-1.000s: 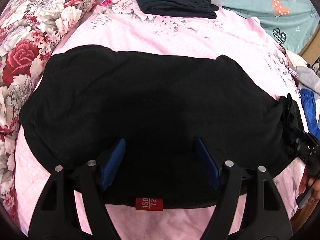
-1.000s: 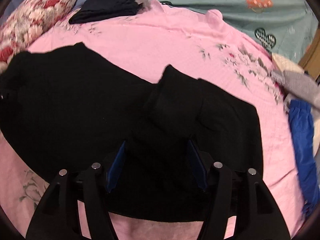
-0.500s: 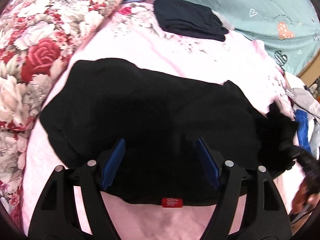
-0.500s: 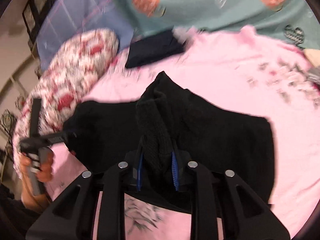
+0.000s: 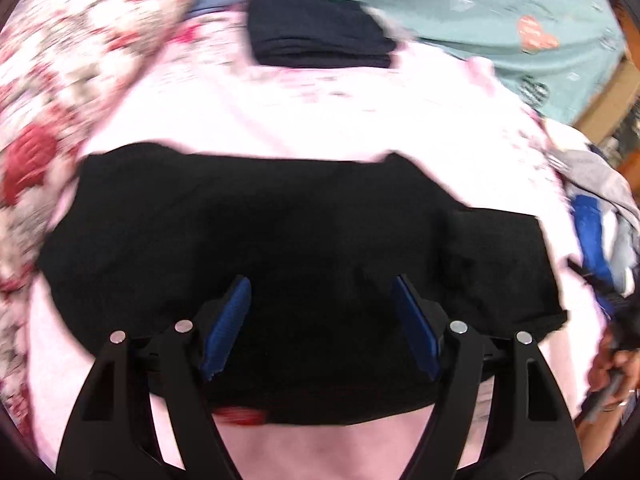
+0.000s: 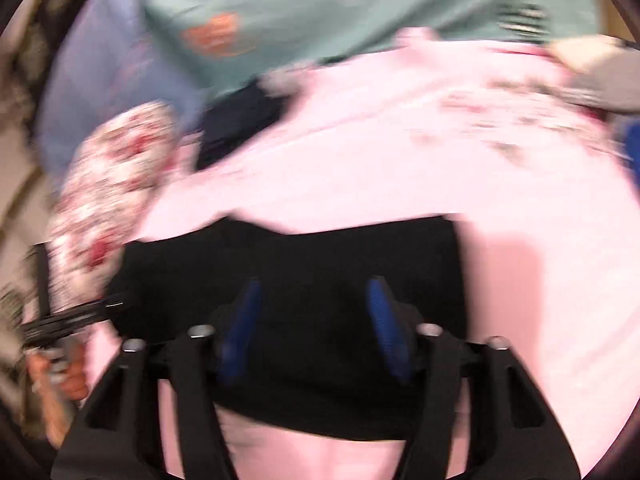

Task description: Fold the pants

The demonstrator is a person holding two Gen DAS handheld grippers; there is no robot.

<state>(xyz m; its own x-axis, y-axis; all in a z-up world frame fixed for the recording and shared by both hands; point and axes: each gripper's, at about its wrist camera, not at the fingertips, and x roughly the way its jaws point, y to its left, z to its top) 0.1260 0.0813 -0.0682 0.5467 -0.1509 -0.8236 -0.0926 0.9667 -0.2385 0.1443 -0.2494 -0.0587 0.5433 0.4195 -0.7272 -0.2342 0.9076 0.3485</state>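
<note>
Black pants (image 5: 288, 240) lying flat on pink floral bedsheet (image 5: 320, 112), partly folded into a wide, roughly rectangular block; second layer overlaps at the right end w/ a visible step edge. Left gripper (image 5: 320, 312) hovers low over the near hem, jaws spread wide, blue pads (image 5: 226, 328) empty, nothing pinched. Right gripper (image 6: 314, 320), seen in the right wrist view, likewise spread wide over the pants (image 6: 304, 280), holding nothing.

Risks (judged): (1) both views are motion-blurred, so either claw could close off-target and catch only the top layer, peeling the fold apart. (2) Pads may pinch the bedsheet along w/ the fabric at the near hem, dragging the sheet and skewing the block. (3) Overlapped right end looks loosely laid; a fast lift could let it slide off, leaving uneven edges. (4) Soft, thick-looking knit sags when raised from one edge only, so the next fold may land crooked.

Appearance: matte black, fuzzy texture, few creases; red size tag (image 5: 236, 416) peeks out at the near hem. Far edge slightly notched, corners rounded. Folded dark garment (image 5: 320, 40) lies well apart near the head of the bed, rose-print pillow (image 5: 80, 60) at left.
</note>
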